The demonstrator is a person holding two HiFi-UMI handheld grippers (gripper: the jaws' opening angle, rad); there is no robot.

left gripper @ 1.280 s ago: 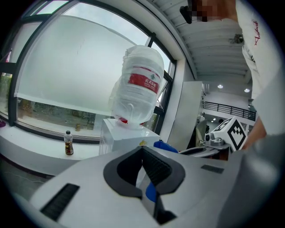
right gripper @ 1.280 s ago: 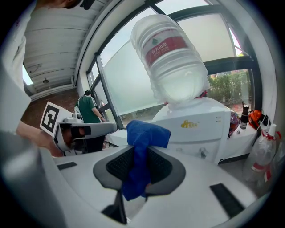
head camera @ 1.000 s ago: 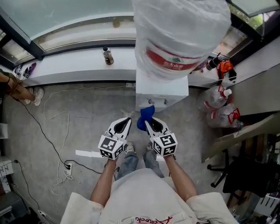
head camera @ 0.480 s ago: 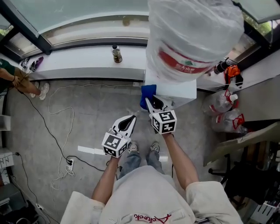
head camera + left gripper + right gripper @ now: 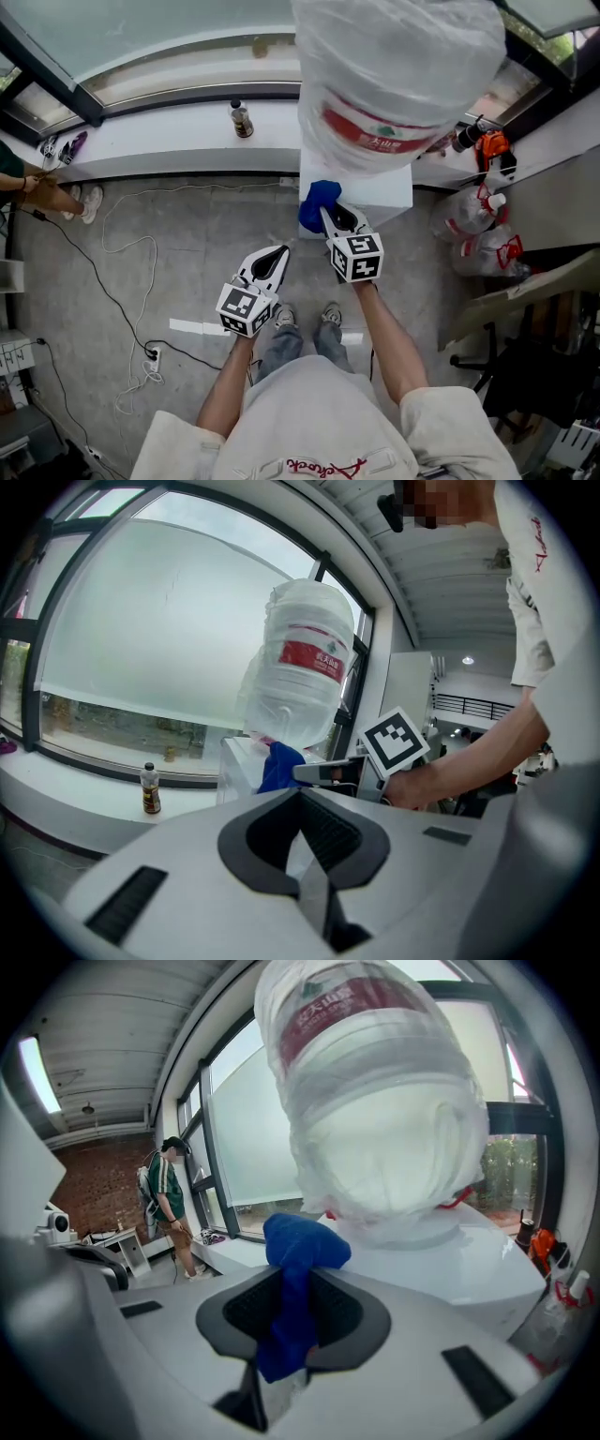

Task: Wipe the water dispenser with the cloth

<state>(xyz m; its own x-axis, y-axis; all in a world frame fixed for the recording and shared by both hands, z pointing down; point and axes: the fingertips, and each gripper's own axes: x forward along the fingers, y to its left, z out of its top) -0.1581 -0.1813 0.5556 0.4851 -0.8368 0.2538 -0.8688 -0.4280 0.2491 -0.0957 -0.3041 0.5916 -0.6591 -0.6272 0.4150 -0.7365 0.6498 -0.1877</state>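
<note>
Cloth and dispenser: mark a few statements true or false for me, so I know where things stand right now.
1. The right gripper is shut on the blue cloth. True.
2. The left gripper grips the cloth too. False: it is shut on nothing and hangs lower, away from the cloth.
3. The cloth is at the near left corner of the water dispenser top. True.
4. The jug on the dispenser is bare. False: a clear plastic bag covers it.
5. A small bottle stands on the floor by the person's feet. False: it stands on the window ledge.
</note>
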